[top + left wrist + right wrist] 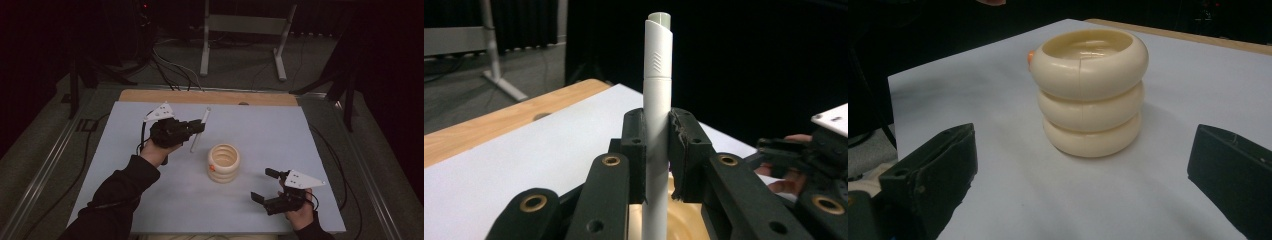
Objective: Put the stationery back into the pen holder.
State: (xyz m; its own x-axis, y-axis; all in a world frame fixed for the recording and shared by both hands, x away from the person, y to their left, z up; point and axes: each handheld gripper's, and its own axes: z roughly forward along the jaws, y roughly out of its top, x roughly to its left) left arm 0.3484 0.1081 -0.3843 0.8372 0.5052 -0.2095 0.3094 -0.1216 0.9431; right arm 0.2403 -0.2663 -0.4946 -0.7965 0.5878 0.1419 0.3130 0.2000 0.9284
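I have the white pen [657, 125] clamped upright in the left gripper [199, 126], up and left of the cream ringed holder [223, 163], right gripper [264, 185] wide and idle beside it; next, I judge: carry over the mouth, lower straight.

The high view looks forward and down from the person's side, taking in the whole table [150, 200]. The left gripper view rides close behind its jaws, facing level toward the far right corner over a pen [657, 100]. The right gripper view sits low near the near edge, facing the cup [1091, 90], which the other two views share
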